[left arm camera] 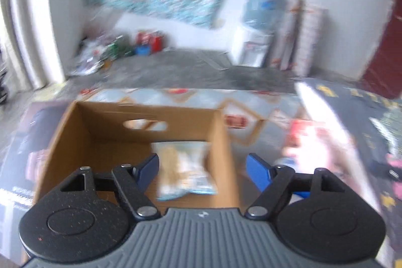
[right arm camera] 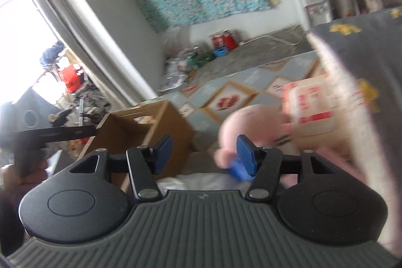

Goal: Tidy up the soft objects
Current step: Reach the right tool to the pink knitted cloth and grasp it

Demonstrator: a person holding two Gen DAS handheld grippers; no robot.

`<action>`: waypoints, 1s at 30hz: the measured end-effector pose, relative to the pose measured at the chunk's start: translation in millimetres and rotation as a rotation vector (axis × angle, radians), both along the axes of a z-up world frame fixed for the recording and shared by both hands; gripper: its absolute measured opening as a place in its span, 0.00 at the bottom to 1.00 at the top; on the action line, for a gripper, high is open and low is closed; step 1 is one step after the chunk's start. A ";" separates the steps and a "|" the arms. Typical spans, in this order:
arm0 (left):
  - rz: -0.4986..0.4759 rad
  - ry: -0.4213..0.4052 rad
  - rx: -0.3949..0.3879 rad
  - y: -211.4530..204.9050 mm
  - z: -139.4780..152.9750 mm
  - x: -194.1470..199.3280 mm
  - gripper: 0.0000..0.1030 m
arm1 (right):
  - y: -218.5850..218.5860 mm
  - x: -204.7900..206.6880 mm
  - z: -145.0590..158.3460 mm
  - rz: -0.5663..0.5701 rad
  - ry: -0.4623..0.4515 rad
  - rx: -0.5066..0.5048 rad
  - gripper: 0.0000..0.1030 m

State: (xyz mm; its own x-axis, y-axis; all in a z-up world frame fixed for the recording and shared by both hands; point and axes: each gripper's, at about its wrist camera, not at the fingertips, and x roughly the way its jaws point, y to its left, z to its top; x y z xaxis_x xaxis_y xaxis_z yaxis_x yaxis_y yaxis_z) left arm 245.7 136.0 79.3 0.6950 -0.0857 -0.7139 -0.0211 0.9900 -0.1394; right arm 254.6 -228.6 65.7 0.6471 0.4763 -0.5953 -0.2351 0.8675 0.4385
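Observation:
An open cardboard box [left arm camera: 88,132] sits below my left gripper [left arm camera: 202,170], which is open and empty above the box's right side. A pale bagged soft item [left arm camera: 183,172] lies inside the box, between the blue fingers. In the right wrist view the same box [right arm camera: 155,127] is at left. My right gripper [right arm camera: 204,155] is open and empty. A pink plush toy [right arm camera: 248,124] with a blue part [right arm camera: 236,170] lies just past and behind its right finger [right arm camera: 247,156]. A red-and-white packet [right arm camera: 311,104] lies beyond the plush.
A dark grey quilt with yellow marks [right arm camera: 364,62] rises at right. A patterned mat [right arm camera: 238,84] covers the floor. A water dispenser [right arm camera: 314,1] and rolled mats stand at the far wall, with clutter [right arm camera: 191,59] in the corner. The other handheld gripper [right arm camera: 50,135] shows at left.

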 end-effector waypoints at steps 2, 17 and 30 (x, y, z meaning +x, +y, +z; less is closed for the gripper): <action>-0.067 -0.007 -0.038 -25.3 1.3 -9.8 0.76 | -20.9 -0.7 -5.4 -0.024 0.018 -0.022 0.56; -0.338 0.050 -0.102 -195.7 -71.0 -17.0 0.60 | -81.2 16.5 -70.2 0.041 0.174 -0.008 0.54; -0.366 0.316 -0.171 -261.5 -143.3 45.8 0.38 | -94.9 88.7 -128.2 0.068 0.324 -0.088 0.50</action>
State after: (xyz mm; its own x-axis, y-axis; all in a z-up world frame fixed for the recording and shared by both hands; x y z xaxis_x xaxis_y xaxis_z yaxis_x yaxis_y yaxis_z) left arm 291.5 -125.5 -64.0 0.3503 -0.4173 -0.8385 0.2556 0.9039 -0.3430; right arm 343.3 -323.5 -62.5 0.3863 0.4495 -0.8054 -0.1542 0.8924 0.4241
